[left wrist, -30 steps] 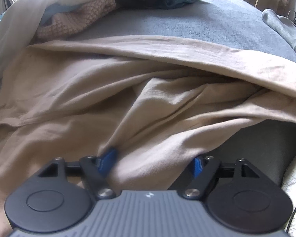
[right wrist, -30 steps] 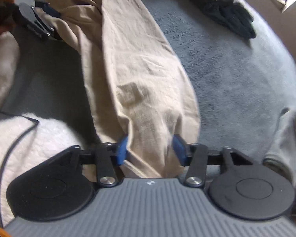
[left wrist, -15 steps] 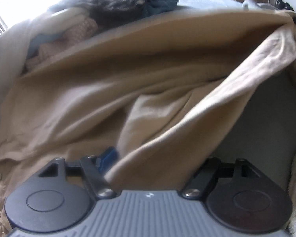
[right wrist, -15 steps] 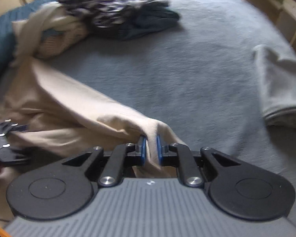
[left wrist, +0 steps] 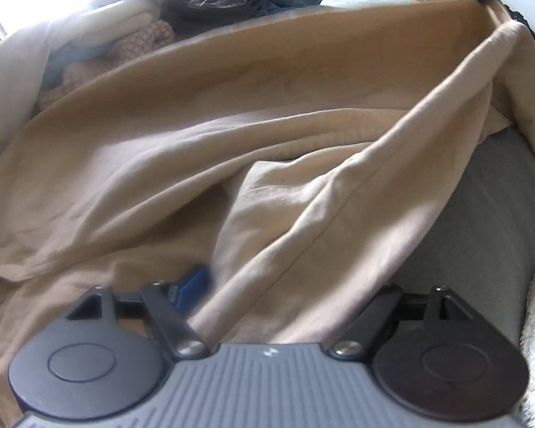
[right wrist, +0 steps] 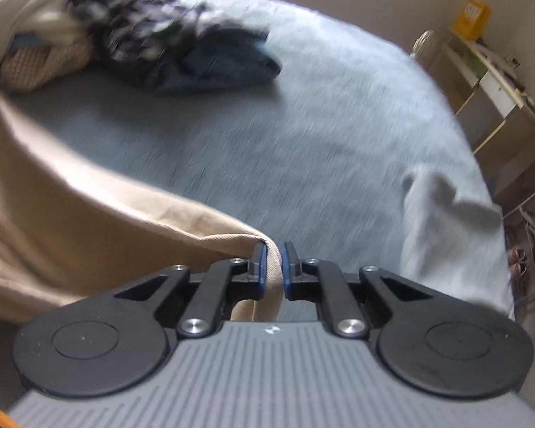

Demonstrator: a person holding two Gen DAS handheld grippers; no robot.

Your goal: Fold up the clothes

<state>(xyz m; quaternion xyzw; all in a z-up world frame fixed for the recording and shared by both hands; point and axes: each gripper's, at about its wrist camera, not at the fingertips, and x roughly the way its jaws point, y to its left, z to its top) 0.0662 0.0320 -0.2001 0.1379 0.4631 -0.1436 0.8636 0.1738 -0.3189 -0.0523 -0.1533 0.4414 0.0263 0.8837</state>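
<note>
Grey napped bed cover (right wrist: 339, 135) ahead of both grippers, right gripper (right wrist: 271, 267) pinching a folded edge of soft beige garment (left wrist: 203, 164) between narrow blue pads, left gripper (left wrist: 285, 285) spread wide with beige folds draped between its fingers, rumpled dark clothes pile (right wrist: 182, 46) far ahead-left.

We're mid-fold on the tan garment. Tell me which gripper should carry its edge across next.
Right. The right gripper is pinched on the tan garment, its edge lifted off the bed. The left gripper has jaws spread wide with cloth draped between, so it probably isn't gripping.
</note>
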